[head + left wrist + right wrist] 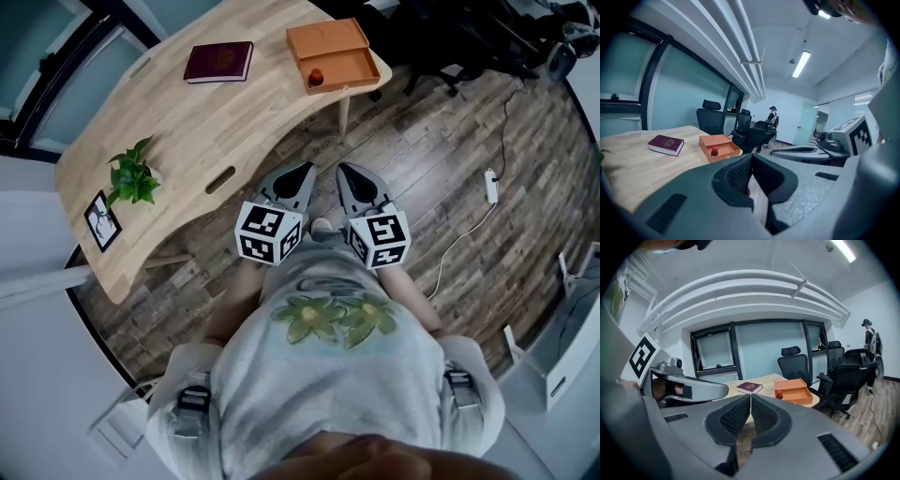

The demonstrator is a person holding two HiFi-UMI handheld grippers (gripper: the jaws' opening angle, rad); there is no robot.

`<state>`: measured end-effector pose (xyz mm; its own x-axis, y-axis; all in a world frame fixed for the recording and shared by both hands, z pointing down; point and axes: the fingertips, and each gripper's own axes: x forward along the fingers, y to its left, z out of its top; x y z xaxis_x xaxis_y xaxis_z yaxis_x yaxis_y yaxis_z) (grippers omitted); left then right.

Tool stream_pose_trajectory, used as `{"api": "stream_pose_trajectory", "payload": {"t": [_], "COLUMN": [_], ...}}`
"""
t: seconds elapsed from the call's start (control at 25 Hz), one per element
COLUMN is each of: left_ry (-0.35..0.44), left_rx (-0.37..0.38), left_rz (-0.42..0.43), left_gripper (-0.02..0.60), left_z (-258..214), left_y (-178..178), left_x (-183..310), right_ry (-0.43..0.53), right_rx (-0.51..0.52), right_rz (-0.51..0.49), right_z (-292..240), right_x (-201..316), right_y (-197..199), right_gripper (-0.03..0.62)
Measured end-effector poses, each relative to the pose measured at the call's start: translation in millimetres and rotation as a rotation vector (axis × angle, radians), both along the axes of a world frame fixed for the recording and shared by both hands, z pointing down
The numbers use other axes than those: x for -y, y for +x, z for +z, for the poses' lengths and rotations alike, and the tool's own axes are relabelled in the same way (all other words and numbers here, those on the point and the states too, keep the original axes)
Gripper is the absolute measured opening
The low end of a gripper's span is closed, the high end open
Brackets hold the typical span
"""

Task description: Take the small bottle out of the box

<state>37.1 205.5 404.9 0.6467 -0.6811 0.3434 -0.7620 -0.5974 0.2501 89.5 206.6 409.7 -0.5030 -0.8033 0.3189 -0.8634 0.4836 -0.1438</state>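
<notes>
An open orange box (333, 56) stands at the far end of the wooden table (187, 131). A small bottle with a red cap (316, 77) stands upright in its tray. Both grippers hang over the floor in front of the person's body, well short of the table and box. My left gripper (307, 172) is shut and holds nothing. My right gripper (344, 172) is shut and holds nothing as well. In the left gripper view the jaws (751, 157) meet, with the box (719, 146) and bottle (714, 151) far ahead. The right gripper view shows closed jaws (750, 397), the box (794, 391) and bottle (778, 394).
A maroon book (218, 62) lies left of the box. A small potted plant (131, 178) and a framed card (101, 221) sit at the table's near left end. Office chairs (799, 366) stand behind the table. A power strip (489, 186) with its cable lies on the wooden floor.
</notes>
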Motion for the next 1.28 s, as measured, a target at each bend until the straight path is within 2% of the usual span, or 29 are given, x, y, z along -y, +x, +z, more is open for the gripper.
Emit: {"api": "stream_pose_trajectory", "payload": {"t": [0.12, 0.28, 0.56, 1.0, 1.28], "left_ry": [-0.018, -0.034, -0.073, -0.108, -0.121], "left_rx": [0.002, 0.041, 0.033, 0.042, 0.039], "left_rz": [-0.033, -0.052, -0.084, -0.074, -0.068], "left_gripper": [0.008, 0.008, 0.008, 0.008, 0.008], "left_z": [9.1, 14.5, 26.2, 37.7, 40.9], "left_y": [-0.3, -1.6, -10.8, -10.4, -18.3], "left_x": [5.9, 12.8, 44.4, 104.1, 162.8], "right_ry": [-0.015, -0.046, -0.074, -0.094, -0.11], "right_rx": [-0.018, -0.012, -0.003, -0.022, -0.046], "right_rz": [-0.019, -0.023, -0.03, -0.062, -0.109], "right_z": [7.7, 14.9, 25.8, 35.2, 37.7], "right_x": [10.5, 18.8, 51.5, 108.5, 160.9], "right_y": [4.4, 11.2, 13.6, 7.7, -6.2], "right_gripper": [0.009, 0.009, 0.009, 0.011, 0.011]}}
